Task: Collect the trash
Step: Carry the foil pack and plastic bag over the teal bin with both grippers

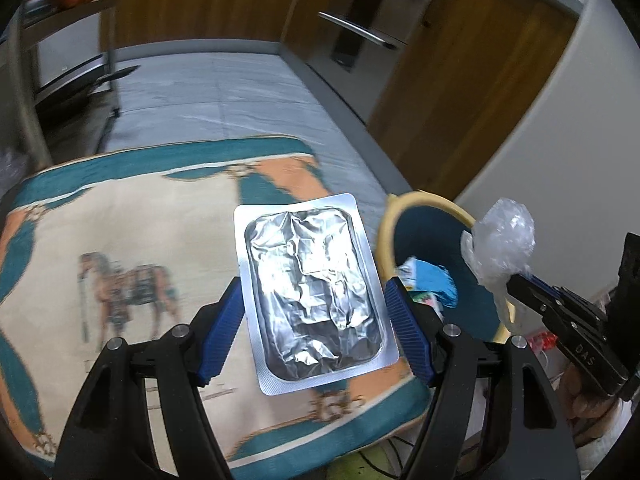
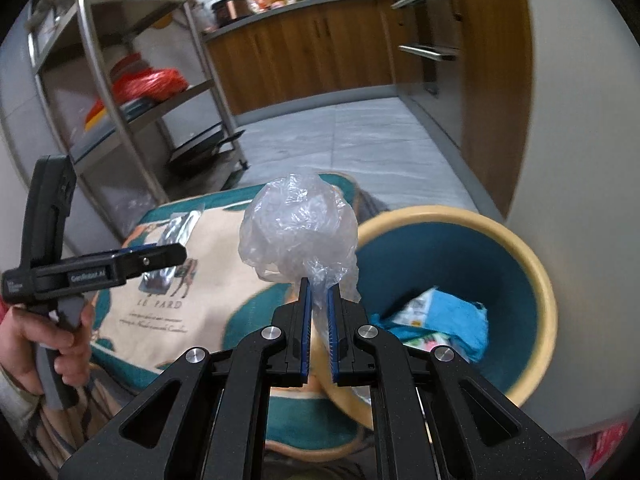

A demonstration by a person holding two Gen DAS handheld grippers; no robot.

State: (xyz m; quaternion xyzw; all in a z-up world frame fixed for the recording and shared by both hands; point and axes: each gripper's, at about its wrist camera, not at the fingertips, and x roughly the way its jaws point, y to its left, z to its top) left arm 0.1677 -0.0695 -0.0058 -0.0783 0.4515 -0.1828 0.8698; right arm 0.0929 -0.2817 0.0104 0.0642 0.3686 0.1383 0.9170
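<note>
A silver foil blister pack [image 1: 308,248] is held flat between the blue pads of my left gripper [image 1: 314,288], above a horse-print mat [image 1: 120,240]. My right gripper [image 2: 318,292] is shut on the tail of a crumpled clear plastic bag [image 2: 298,228], at the near rim of a bin [image 2: 540,280] with a yellow rim and a teal inside. A blue wrapper [image 2: 452,316] and other scraps lie in the bin. The left wrist view shows the right gripper [image 1: 516,280] with the plastic bag [image 1: 500,240] over the bin's [image 1: 424,236] rim. A hand [image 2: 52,344] holds the left gripper [image 2: 176,250] over the mat.
A metal shelf rack [image 2: 100,80] with red bags and a pan stands at the left. Wooden cabinets [image 2: 304,48] with steel handles line the back and right. Grey tiled floor [image 1: 224,92] lies beyond the mat. A pale wall [image 2: 580,160] rises right behind the bin.
</note>
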